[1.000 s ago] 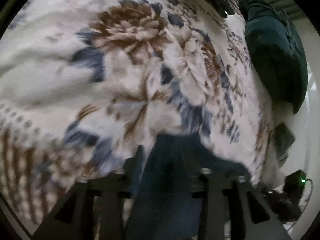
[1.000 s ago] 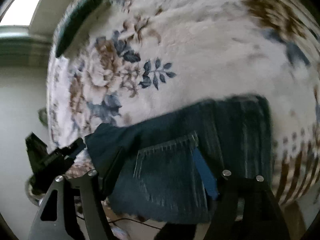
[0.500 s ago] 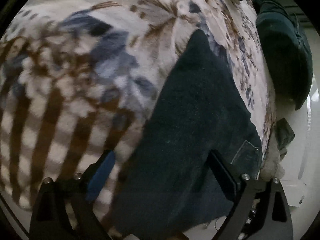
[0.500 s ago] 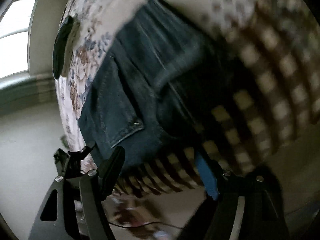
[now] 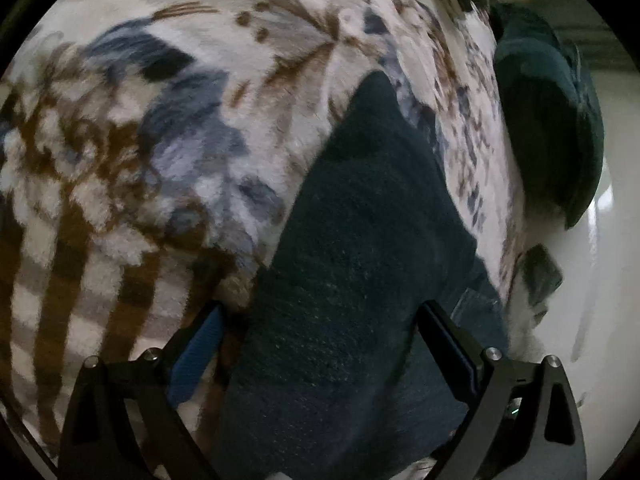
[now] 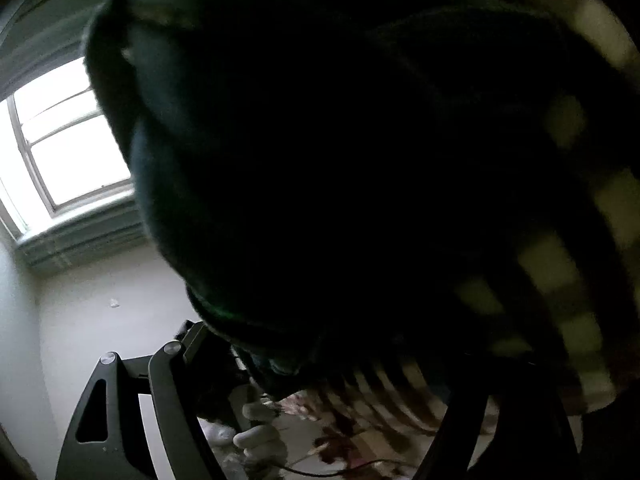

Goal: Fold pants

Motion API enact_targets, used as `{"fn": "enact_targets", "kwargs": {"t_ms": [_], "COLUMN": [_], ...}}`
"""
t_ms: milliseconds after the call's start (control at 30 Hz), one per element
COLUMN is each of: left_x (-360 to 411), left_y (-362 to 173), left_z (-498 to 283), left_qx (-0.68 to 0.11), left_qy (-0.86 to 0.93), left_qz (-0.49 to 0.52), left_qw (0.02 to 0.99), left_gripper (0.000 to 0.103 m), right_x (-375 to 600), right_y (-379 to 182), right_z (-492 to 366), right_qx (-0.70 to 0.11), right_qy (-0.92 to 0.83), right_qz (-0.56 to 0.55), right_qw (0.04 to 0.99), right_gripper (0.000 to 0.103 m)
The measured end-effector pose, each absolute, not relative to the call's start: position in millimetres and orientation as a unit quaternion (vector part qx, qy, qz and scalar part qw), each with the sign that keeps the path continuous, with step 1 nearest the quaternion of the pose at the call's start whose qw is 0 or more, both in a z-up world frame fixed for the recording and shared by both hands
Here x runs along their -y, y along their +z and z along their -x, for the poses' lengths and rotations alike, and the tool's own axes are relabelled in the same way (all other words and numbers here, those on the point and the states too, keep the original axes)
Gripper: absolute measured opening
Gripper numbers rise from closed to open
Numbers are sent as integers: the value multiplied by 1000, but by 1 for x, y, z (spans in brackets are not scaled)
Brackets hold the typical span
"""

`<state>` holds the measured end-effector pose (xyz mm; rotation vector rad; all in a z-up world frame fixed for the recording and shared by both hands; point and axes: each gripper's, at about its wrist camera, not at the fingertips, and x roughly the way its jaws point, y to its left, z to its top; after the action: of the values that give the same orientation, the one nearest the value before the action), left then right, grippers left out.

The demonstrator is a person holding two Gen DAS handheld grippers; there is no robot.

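Note:
Dark blue jeans (image 5: pixel 360 264) lie folded on a floral fleece blanket (image 5: pixel 192 128). My left gripper (image 5: pixel 320 344) is open, its fingers (image 5: pixel 200 344) spread on either side of the jeans' near end, low over the cloth. In the right wrist view the jeans (image 6: pixel 320 160) fill most of the frame as a dark mass right in front of the camera. My right gripper (image 6: pixel 320 364) is open wide; its left finger (image 6: pixel 176 380) shows clearly, the right one is lost in shadow. Whether it touches the jeans I cannot tell.
A dark green pillow (image 5: pixel 552 128) lies at the blanket's far right edge. A white wall (image 5: pixel 600 280) lies beyond it. The right wrist view shows a bright window (image 6: pixel 64 140), a pale wall (image 6: pixel 104 304), and the checked blanket border (image 6: pixel 560 264).
My left gripper let go of the jeans a second ago and has stayed open over them. My right gripper tilted up and moved in close, so the jeans now block its view.

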<state>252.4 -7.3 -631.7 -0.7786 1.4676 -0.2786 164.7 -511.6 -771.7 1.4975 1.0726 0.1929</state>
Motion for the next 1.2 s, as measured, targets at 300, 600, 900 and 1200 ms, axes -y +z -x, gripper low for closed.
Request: {"fn": "enact_targets", "kwargs": {"t_ms": [300, 600, 900, 1200], "left_x": [24, 36, 30, 27], "left_y": [-618, -634, -637, -637], "left_z": [-255, -265, -264, -263], "left_qx": [-648, -662, -661, -657], "left_qy": [-149, -158, -157, -152], "left_qz": [319, 287, 303, 320], "left_qw": [675, 674, 668, 665], "left_gripper": [97, 97, 97, 97], "right_x": [500, 488, 473, 446], "right_y": [-759, -783, -799, -798], "right_z": [-165, -202, -224, -203], "right_qx": [-475, -431, -427, -458], "right_qy": [80, 55, 21, 29], "right_qz": [-595, -663, -671, -650], "right_qw": [643, 610, 606, 606], "right_gripper": [91, 103, 103, 89]}}
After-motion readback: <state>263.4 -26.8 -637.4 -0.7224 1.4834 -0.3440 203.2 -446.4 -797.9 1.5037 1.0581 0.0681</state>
